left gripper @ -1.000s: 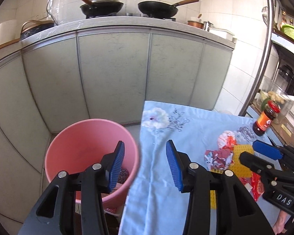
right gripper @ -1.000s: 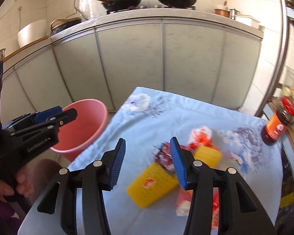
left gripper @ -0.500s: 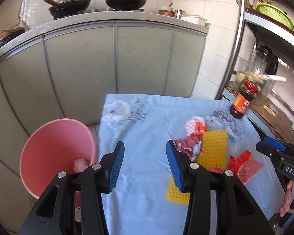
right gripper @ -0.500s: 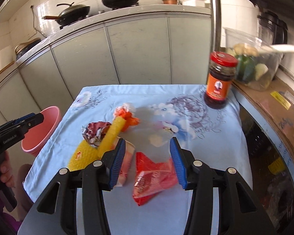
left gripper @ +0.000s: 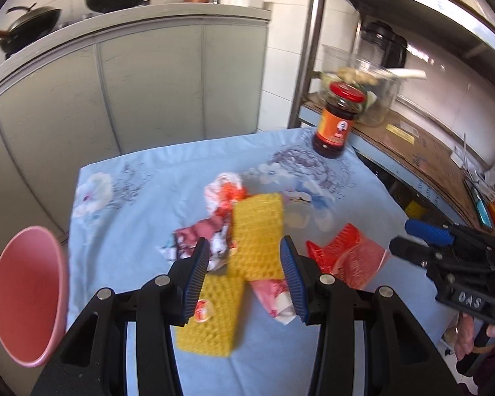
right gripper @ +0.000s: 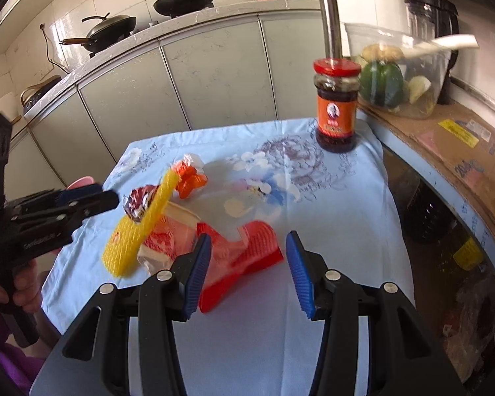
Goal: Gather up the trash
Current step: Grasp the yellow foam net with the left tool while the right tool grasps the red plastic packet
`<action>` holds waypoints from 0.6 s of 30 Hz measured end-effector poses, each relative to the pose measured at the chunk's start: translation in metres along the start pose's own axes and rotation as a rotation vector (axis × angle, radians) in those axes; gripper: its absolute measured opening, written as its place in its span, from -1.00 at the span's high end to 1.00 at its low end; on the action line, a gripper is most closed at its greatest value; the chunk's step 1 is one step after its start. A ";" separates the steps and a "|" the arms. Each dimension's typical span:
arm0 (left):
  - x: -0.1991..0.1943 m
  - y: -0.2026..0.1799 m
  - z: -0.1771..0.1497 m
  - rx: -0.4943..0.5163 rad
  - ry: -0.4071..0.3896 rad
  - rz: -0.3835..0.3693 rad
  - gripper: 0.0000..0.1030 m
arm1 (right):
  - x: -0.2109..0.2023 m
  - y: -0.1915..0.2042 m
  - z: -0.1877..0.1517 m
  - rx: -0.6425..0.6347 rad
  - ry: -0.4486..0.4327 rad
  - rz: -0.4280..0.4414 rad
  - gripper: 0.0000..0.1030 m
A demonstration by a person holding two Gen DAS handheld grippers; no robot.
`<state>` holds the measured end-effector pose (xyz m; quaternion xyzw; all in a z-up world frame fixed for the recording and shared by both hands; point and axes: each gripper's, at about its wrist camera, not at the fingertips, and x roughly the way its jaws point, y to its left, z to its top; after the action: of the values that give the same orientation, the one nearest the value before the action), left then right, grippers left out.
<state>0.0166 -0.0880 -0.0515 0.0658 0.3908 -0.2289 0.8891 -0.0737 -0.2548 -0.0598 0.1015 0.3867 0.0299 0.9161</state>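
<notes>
both tongs released, swung from pink bin (left gripper: 29, 297) to trash: left tongs (left gripper: 244, 280) over yellow wrapper (left gripper: 257, 241), right tongs (right gripper: 249, 270) over red wrapper (right gripper: 247, 250)

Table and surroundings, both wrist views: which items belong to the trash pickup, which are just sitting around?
Job:
- yellow foam net
- red wrapper
- orange-white crumpled wrapper
- purple-patterned crumpled wrapper
- pink-white wrapper
- pink bucket
- left gripper and right gripper, both open

Lying about:
- sauce jar
- glass bowl of vegetables
- woks
- blender

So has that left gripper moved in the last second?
Yes. The left gripper swung from above the pink bucket rightward over the table, and now hovers at the yellow mesh.
</notes>
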 end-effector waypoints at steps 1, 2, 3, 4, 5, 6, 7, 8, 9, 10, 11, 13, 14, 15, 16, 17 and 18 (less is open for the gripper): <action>0.005 -0.005 0.001 0.010 0.006 -0.003 0.15 | -0.001 -0.002 -0.005 0.007 0.015 0.004 0.07; 0.009 -0.009 0.002 0.018 0.013 -0.004 0.15 | 0.000 -0.003 -0.010 0.012 0.030 0.010 0.07; 0.015 -0.014 0.003 0.027 0.022 -0.005 0.15 | 0.001 -0.003 -0.013 0.015 0.044 0.017 0.07; 0.020 -0.017 0.003 0.038 0.030 -0.001 0.15 | 0.004 -0.004 -0.017 0.021 0.065 0.032 0.07; 0.026 -0.021 0.003 0.049 0.038 0.017 0.15 | 0.007 -0.004 -0.020 0.029 0.081 0.042 0.07; 0.031 -0.023 0.003 0.054 0.048 0.032 0.15 | 0.011 -0.004 -0.022 0.037 0.096 0.053 0.07; 0.035 -0.023 0.002 0.057 0.057 0.044 0.15 | 0.016 -0.004 -0.024 0.052 0.115 0.079 0.07; 0.039 -0.024 0.002 0.058 0.065 0.052 0.15 | 0.020 -0.003 -0.025 0.066 0.128 0.103 0.07; 0.042 -0.023 0.001 0.056 0.073 0.059 0.15 | 0.025 -0.001 -0.025 0.082 0.145 0.132 0.07; 0.044 -0.022 0.000 0.055 0.076 0.064 0.16 | 0.029 0.000 -0.025 0.091 0.157 0.149 0.07; 0.046 -0.022 0.000 0.053 0.078 0.070 0.17 | 0.032 0.002 -0.024 0.095 0.163 0.158 0.07; 0.047 -0.018 -0.001 0.045 0.083 0.077 0.27 | 0.038 0.006 -0.021 0.103 0.170 0.176 0.07; 0.047 -0.016 -0.001 0.034 0.083 0.079 0.31 | 0.040 0.007 -0.019 0.107 0.173 0.176 0.07; 0.047 -0.014 -0.002 0.025 0.082 0.079 0.48 | 0.043 0.008 -0.017 0.114 0.174 0.171 0.07; 0.047 -0.012 -0.002 0.017 0.083 0.079 0.74 | 0.046 0.008 -0.015 0.126 0.173 0.167 0.07; 0.048 -0.009 -0.002 0.008 0.087 0.078 0.83 | 0.048 0.007 -0.013 0.138 0.171 0.165 0.07; 0.048 -0.007 -0.002 0.000 0.086 0.075 0.83 | 0.050 0.006 -0.012 0.151 0.169 0.162 0.07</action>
<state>0.0401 -0.1108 -0.0870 0.0900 0.4258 -0.1923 0.8796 -0.0470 -0.2403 -0.1020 0.1981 0.4542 0.0832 0.8646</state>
